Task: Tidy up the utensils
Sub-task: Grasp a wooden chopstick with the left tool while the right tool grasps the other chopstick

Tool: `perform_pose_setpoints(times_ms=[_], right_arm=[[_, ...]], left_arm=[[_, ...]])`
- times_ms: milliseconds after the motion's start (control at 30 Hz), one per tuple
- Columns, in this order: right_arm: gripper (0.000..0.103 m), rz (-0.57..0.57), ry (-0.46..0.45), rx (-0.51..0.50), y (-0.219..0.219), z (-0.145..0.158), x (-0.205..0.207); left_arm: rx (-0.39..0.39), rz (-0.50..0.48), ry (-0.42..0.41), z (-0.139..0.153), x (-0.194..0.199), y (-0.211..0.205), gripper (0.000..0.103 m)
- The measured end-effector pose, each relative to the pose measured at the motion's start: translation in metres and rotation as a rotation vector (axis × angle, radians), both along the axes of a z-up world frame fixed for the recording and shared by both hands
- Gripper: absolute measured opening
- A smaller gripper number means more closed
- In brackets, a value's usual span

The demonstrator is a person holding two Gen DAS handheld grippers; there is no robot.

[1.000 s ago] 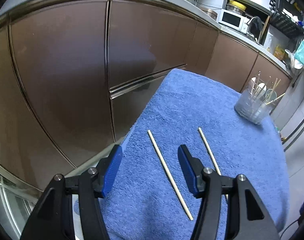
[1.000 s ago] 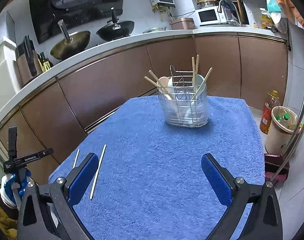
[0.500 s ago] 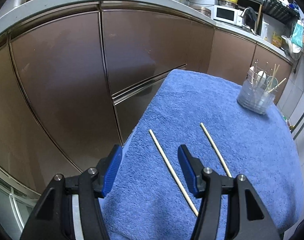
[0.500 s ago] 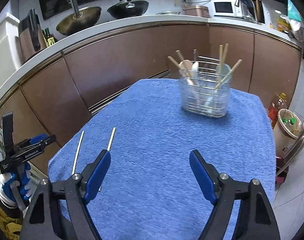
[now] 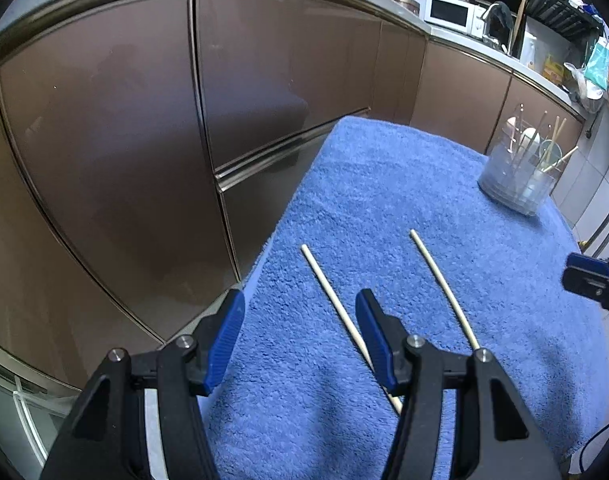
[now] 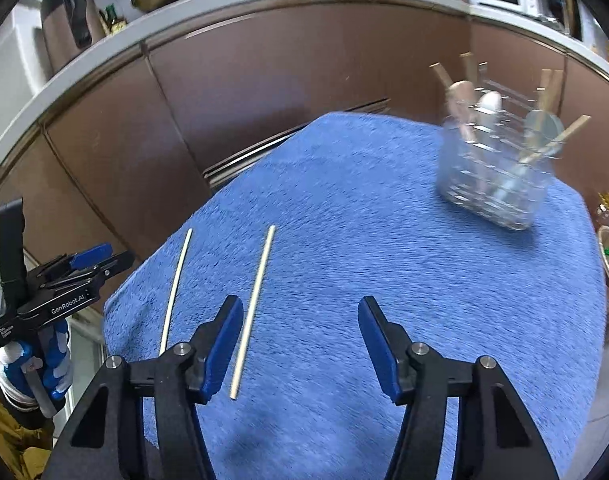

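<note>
Two chopsticks (image 6: 253,312) (image 6: 175,292) lower left on towel (image 6: 384,260): light, stiff, thin; pinch mid-shaft. Right gripper (image 6: 298,344) closing, empty; left gripper (image 5: 300,340) spread, empty.

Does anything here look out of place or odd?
Two pale wooden chopsticks lie loose on the blue towel, apart from each other and far from the clear plastic utensil holder where the other utensils stand. Nothing is spilled or visibly damaged.
</note>
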State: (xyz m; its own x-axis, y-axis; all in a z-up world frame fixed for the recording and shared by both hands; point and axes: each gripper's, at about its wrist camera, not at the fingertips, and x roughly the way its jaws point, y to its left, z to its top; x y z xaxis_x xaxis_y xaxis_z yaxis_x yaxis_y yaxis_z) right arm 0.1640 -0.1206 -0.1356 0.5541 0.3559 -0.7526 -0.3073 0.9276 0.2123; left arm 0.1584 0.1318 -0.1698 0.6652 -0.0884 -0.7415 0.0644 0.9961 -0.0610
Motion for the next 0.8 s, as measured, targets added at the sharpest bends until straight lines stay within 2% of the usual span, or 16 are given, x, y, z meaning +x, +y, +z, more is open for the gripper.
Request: perform_pose_setpoints(times_ms=[167, 233, 433, 567, 633, 767, 800], right_arm=[[0.050, 0.073, 0.072, -0.029, 0.028, -0.013, 0.025], [0.047, 0.104, 0.102, -0.037, 0.040, -0.018, 0.037], [0.041, 0.174, 0.176, -0.063, 0.069, -0.033, 0.069], [0.033, 0.186, 0.228, -0.068, 0.082, -0.043, 0.093], [0.028, 0.186, 0.259, -0.086, 0.088, -0.051, 0.106], [0.021, 0.177, 0.294, -0.146, 0.097, -0.064, 0.125], [0.016, 0.176, 0.305, -0.156, 0.099, -0.067, 0.129]], left_arm=[[-0.145, -0.055, 0.109, -0.012, 0.024, 0.008, 0.055], [-0.193, -0.068, 0.176, -0.019, 0.039, 0.012, 0.052], [-0.289, -0.077, 0.312, -0.038, 0.068, 0.014, 0.043], [-0.326, -0.073, 0.387, -0.049, 0.086, 0.011, 0.032], [-0.319, -0.052, 0.422, -0.056, 0.094, 0.009, 0.025], [-0.295, -0.052, 0.434, -0.058, 0.101, 0.005, 0.024], [-0.287, -0.052, 0.437, -0.059, 0.103, 0.003, 0.024]])
